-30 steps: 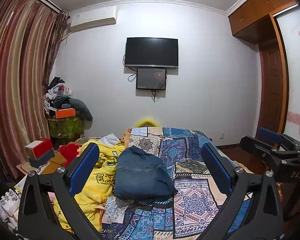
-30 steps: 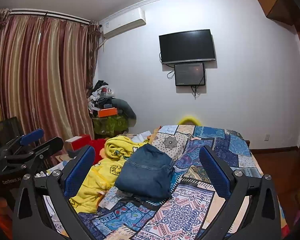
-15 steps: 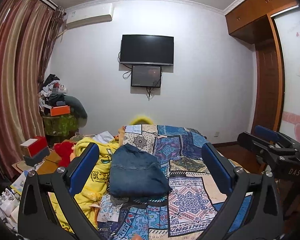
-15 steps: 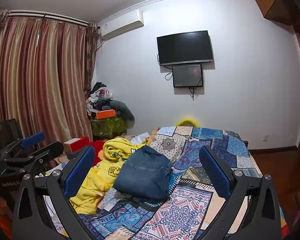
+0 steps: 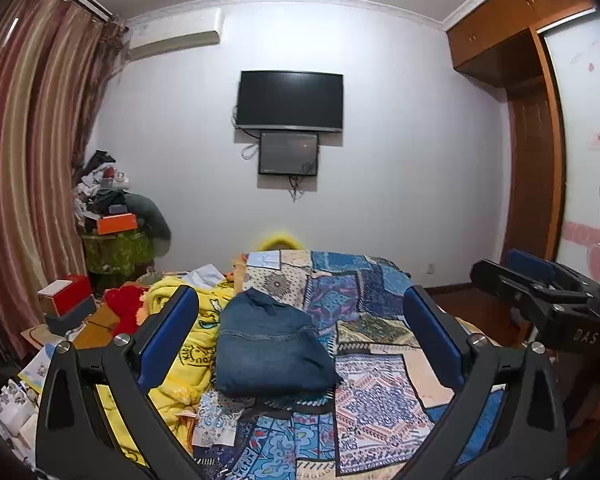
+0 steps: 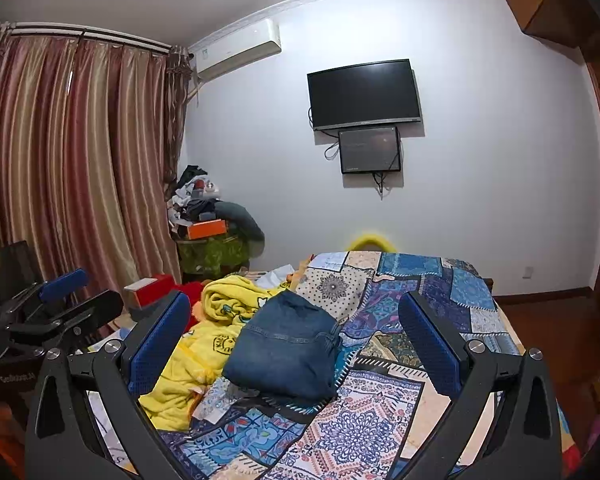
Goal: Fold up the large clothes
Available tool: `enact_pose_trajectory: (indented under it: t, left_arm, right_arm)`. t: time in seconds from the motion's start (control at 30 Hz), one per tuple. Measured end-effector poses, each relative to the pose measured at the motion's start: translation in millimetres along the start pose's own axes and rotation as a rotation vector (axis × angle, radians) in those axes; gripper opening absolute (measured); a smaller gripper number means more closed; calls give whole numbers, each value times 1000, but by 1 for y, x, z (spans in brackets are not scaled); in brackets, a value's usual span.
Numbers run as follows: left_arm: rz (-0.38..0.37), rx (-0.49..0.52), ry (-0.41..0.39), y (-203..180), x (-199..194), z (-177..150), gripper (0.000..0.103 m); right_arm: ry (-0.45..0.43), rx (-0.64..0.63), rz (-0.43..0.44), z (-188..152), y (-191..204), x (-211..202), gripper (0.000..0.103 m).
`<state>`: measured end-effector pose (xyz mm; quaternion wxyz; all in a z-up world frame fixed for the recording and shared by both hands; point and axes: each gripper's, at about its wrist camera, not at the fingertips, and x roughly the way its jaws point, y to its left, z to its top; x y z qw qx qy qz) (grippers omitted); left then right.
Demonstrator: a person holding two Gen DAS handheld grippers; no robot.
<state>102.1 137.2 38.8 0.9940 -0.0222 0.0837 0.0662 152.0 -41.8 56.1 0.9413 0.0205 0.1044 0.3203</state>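
Observation:
A folded blue denim garment (image 5: pixel 270 350) lies on the patchwork bedspread (image 5: pixel 364 400); it also shows in the right wrist view (image 6: pixel 286 354). My left gripper (image 5: pixel 300 340) is open and empty, held above the near end of the bed, well short of the denim. My right gripper (image 6: pixel 294 344) is open and empty too, at about the same distance. Each gripper shows at the edge of the other's view: the right one (image 5: pixel 540 300) and the left one (image 6: pixel 52 316).
A crumpled yellow blanket (image 5: pixel 180 332) lies left of the denim, with a red cloth (image 5: pixel 126 304) beyond it. A red and grey box (image 5: pixel 66 298) stands at the left. A cluttered stand (image 5: pixel 116 240) is by the curtains. A wardrobe (image 5: pixel 540 140) stands at the right.
Both grippers have tilted and drifted slightly, so the bed and denim sit a little lower and nearer the middle of each view. Both stay open and empty. The denim has not moved.

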Motion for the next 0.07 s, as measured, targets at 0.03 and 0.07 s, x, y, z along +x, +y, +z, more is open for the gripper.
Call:
enact_pose_trajectory:
  t: [0.03, 0.07]
  left_arm:
    - [2, -1, 1, 1, 1, -1, 103]
    - [-3, -4, 10, 2, 3, -1, 103]
  right_arm:
    - [1, 1, 1, 0, 0, 0, 103]
    - [2, 1, 1, 0, 1, 0, 103]
